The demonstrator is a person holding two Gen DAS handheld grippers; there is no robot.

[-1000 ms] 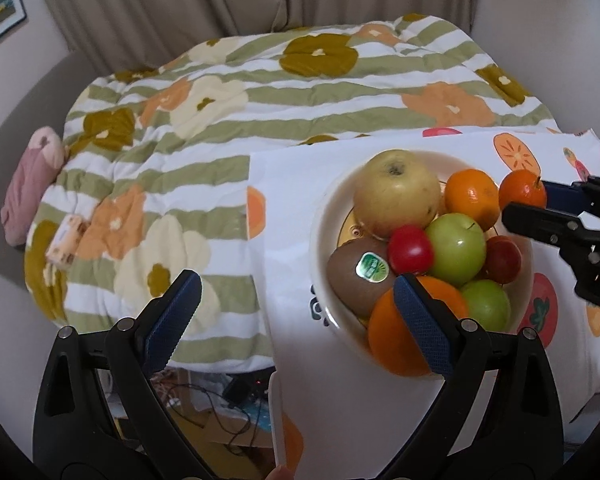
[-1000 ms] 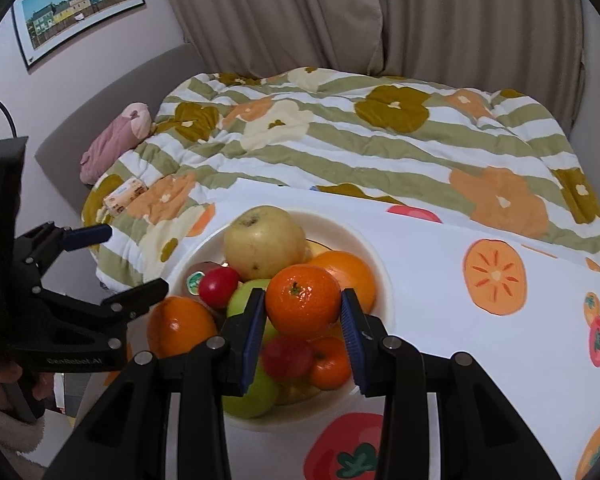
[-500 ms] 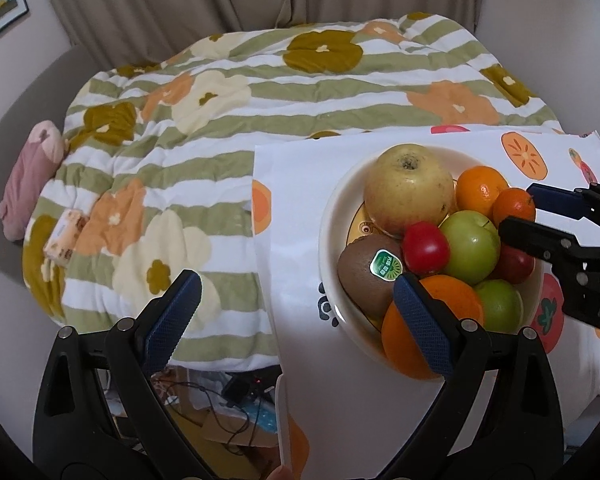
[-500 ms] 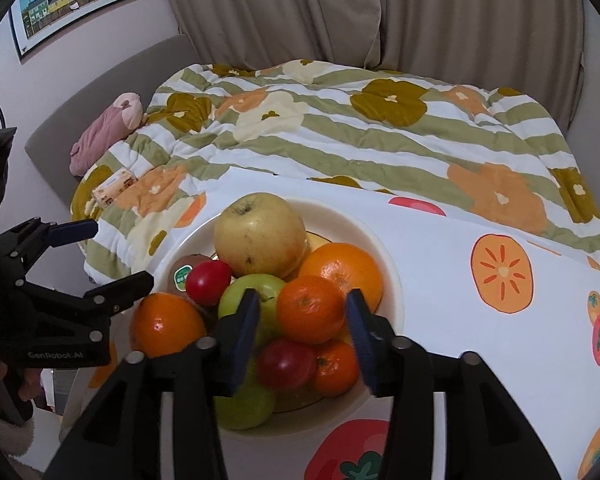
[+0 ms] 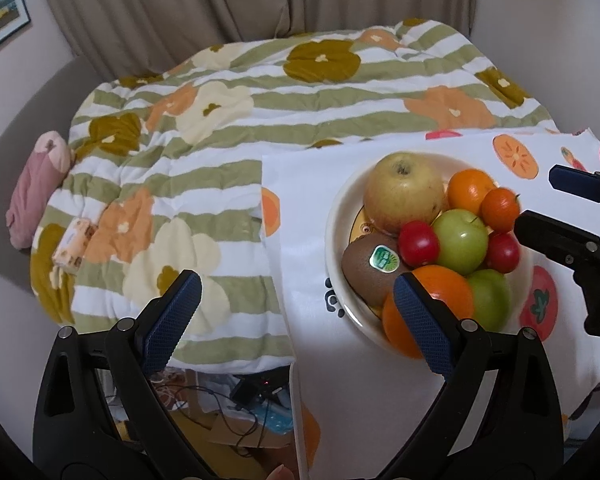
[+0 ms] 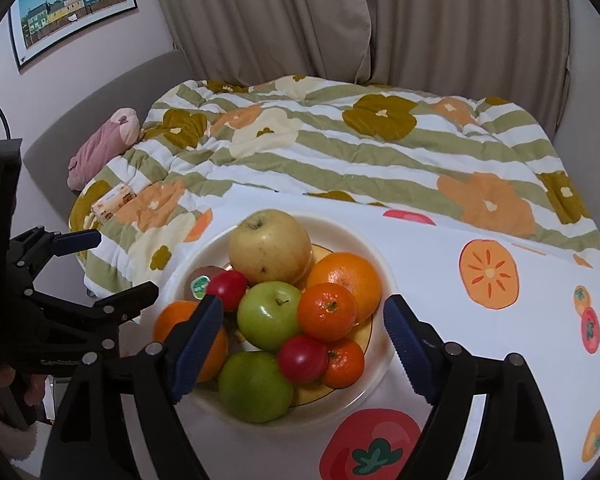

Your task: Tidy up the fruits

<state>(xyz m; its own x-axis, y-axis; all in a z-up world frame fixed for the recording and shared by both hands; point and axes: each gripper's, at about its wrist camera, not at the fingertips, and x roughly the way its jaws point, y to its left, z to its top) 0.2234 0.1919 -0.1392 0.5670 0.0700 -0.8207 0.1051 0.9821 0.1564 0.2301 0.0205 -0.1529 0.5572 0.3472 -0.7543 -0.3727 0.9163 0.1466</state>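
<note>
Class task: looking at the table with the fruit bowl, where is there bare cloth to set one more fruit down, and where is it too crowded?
Free: the tablecloth right of the bowl, toward the printed persimmon; also the strip between the bowl's left rim and the cloth's edge by the quilt. Crowded: the bowl itself, piled with fruit, with the opening right tool above it, empty.

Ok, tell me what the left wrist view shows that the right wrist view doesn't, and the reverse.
Only the left wrist view: cables and clutter below the table edge. Only the right wrist view: the whole framed picture of coloured houses and the small mandarin at the plate's near side. Both: the plate of fruit, the yellow apple, and the floral quilt.
</note>
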